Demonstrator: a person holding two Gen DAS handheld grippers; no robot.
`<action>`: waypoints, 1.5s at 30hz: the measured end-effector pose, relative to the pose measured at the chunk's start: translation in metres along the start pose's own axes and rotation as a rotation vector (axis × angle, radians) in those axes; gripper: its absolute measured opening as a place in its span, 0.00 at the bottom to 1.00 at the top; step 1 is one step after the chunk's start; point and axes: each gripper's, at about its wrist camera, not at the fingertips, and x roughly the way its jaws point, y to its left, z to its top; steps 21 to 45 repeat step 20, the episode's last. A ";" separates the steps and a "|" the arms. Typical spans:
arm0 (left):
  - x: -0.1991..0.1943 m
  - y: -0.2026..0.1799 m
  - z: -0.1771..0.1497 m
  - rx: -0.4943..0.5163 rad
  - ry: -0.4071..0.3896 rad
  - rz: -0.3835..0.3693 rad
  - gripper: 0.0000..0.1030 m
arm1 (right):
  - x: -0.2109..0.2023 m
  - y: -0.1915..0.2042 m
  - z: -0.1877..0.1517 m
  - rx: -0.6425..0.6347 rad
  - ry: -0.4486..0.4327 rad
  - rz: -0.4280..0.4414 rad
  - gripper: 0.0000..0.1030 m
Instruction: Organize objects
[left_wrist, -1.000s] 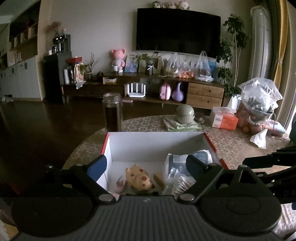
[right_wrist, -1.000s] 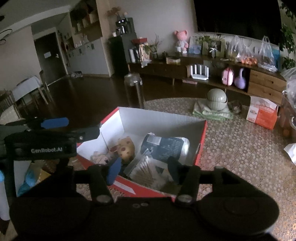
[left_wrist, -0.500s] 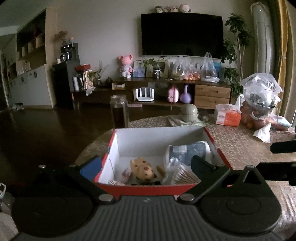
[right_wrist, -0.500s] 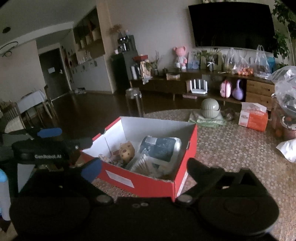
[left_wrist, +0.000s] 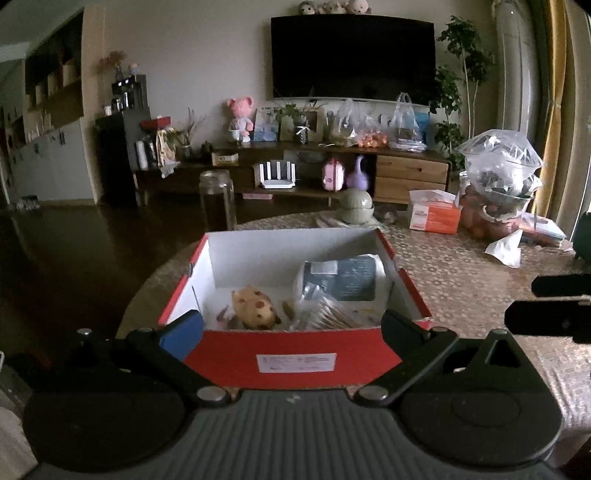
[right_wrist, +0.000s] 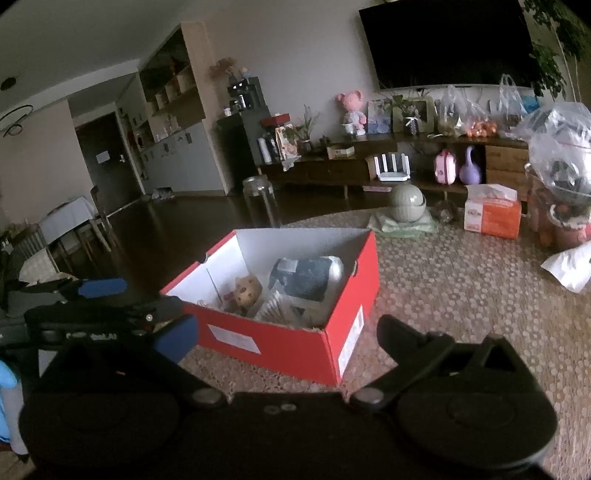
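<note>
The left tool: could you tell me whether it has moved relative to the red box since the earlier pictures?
Yes. The left tool has backed away from the red box: earlier its fingers reached over the box's contents, and now the box's near wall shows between them.

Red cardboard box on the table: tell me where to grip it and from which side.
Grip the red cardboard box by its thin upright near wall, coming from above with one jaw inside and one outside. The top is open and the rim there is bare; the spotted plush toy and grey packet lie lower inside, probably clear of the jaws.
</note>
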 end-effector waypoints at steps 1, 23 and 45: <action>0.001 -0.001 0.000 -0.008 0.001 -0.004 1.00 | -0.001 -0.001 -0.002 0.001 0.002 0.002 1.00; 0.009 -0.012 -0.006 -0.019 0.037 -0.052 1.00 | -0.003 -0.018 -0.019 0.044 0.024 -0.008 1.00; 0.009 -0.012 -0.006 -0.019 0.037 -0.052 1.00 | -0.003 -0.018 -0.019 0.044 0.024 -0.008 1.00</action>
